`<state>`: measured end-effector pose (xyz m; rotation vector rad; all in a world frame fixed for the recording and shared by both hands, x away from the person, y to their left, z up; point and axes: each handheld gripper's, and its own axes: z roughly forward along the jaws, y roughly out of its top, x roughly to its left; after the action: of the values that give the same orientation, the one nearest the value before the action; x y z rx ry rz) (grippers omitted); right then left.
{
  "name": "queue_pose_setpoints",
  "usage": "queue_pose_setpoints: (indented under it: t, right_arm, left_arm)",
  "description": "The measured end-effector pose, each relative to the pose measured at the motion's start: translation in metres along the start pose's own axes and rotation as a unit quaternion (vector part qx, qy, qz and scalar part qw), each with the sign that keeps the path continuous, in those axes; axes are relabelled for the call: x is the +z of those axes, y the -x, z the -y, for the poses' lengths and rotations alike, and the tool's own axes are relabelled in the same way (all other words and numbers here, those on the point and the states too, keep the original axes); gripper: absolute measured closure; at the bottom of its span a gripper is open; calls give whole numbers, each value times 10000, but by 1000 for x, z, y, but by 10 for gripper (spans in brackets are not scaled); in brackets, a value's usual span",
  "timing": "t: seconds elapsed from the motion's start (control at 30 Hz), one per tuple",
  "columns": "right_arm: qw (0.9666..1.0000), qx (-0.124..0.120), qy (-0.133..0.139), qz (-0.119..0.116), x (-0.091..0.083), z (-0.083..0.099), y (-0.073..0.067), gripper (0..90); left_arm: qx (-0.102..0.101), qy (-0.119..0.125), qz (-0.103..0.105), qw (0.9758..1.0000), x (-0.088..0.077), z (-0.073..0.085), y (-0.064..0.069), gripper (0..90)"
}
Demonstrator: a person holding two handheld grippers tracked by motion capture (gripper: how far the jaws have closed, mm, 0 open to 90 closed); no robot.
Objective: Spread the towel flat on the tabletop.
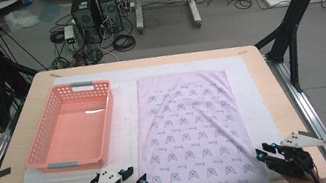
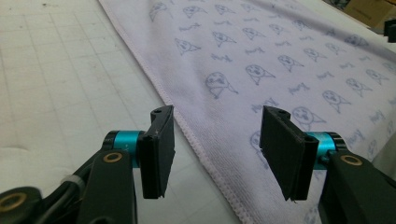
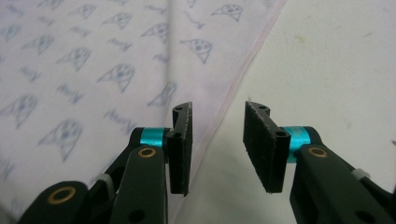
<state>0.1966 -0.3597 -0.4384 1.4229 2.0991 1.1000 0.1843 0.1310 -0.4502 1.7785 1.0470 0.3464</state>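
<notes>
Hands are mostly cut off by the bottom edge of the high view, so you only get the front of each tool and a bit of wrist behind it. The towel [image 1: 193,137] lies flat on the white mat [image 1: 127,128], lengthwise away from the person, with its near edge running almost to the table's front edge; a soft crease crosses it diagonally. The left gripper [image 1: 133,179] sits low at the towel's near left corner, angled inward, and in the left gripper view its jaws stand apart straddling the hem, nothing pinched. The right gripper [image 1: 260,152] mirrors it at the near right corner, jaws also apart with the hem running just under the gap in its own view. Whether the pads actually brush the cloth is hard to tell. The pink basket [image 1: 72,127] sits left of the towel.
</notes>
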Motion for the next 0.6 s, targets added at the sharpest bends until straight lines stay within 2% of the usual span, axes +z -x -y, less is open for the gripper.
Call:
queue_pose_setpoints:
  t: [0.07, 0.1, 0.13, 0.17, 0.2, 0.23, 0.3, 0.37, 0.43, 0.5, 0.6]
  right_arm:
    - [9996, -113, -250, -1, 13, 0, 0, 679]
    - [9994, -264, -194, 89, 15, 2, -2, 750]
    - [9992, -331, -208, 16, 15, 2, -2, 880]
    - [9988, -398, -276, 82, 13, 1, -2, 883]
    - [9975, -520, -352, 320, 10, 0, -2, 884]
    - [9968, -529, -397, 460, 8, 0, 0, 884]
    - [9988, -208, -343, 283, 4, 4, 7, 856]
    - [9993, -199, -237, 220, 2, 5, 9, 663]
    - [9999, -63, -25, 110, -1, 5, 12, 618]
    - [9998, -2, 161, 148, -3, 1, 16, 608]
    - [9995, 48, 255, 182, 2, -7, 24, 602]
  left_arm:
    - [11, -8, -7, 10000, 1, 0, -1, 454]
    - [-4, 6, -13, 10000, 1, 0, -1, 454]
    - [-7, 22, -20, 10000, 1, -1, -1, 454]
    - [-10, 20, -29, 10000, 1, -1, -2, 454]
    - [-27, 37, -54, 10000, 1, -1, -2, 453]
    - [-27, 49, -62, 10000, 0, -2, -3, 450]
    - [-37, 62, -70, 9999, 1, -2, -4, 445]
    - [-31, 56, -68, 10000, 2, -4, -5, 441]
    - [-30, 31, -72, 10000, 5, -6, -6, 431]
    - [-38, 2, -62, 10000, 9, -9, -8, 428]
    - [-78, 59, -80, 9999, 13, -12, -11, 428]
